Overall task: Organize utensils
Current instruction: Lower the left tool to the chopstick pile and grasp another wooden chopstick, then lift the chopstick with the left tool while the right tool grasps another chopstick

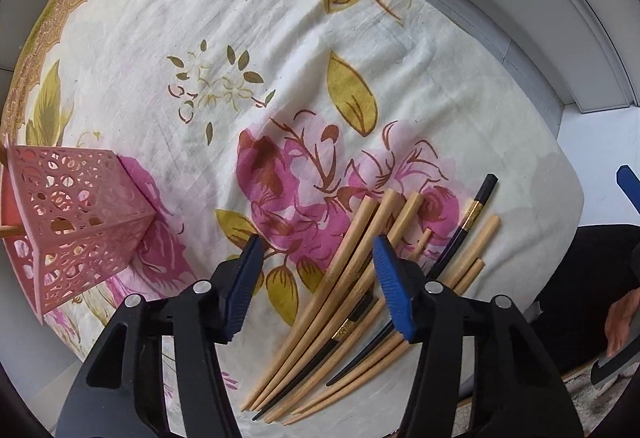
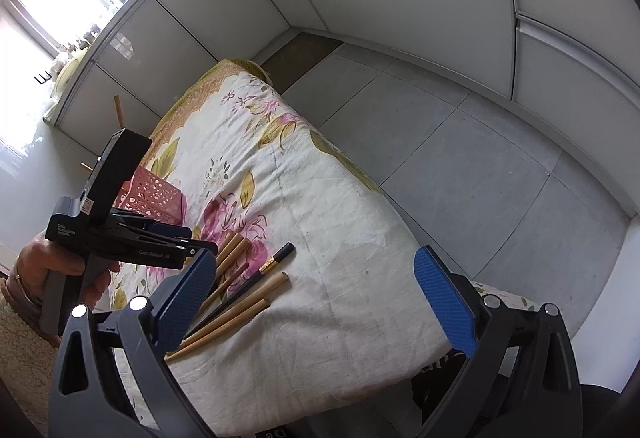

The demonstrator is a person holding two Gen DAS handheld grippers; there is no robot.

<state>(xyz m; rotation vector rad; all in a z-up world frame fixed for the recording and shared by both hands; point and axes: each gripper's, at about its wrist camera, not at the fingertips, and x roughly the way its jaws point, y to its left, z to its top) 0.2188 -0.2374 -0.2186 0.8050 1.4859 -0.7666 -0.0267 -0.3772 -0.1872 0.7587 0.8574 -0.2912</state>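
L hand-held gripper (image 1: 318, 286) points down over the pile of chopsticks (image 1: 352, 302), jaws part-open, nothing pinched yet; its R-side pad sits over the pile's middle, the L-side pad over bare floral cloth (image 1: 200, 37). To do this step well: shift a bit toward the pile so only one or two sticks lie between the pads, close near mid-length, lift straight, then carry to the pink holder (image 1: 76, 222), which stands well off to the gripper's L side. R hand-held gripper (image 2: 320, 298) hangs open and empty, the pile just ahead by its L pad. Count: approx. nine wooden sticks and two black ones (image 1: 478, 209), though overlap hides some; one holder.
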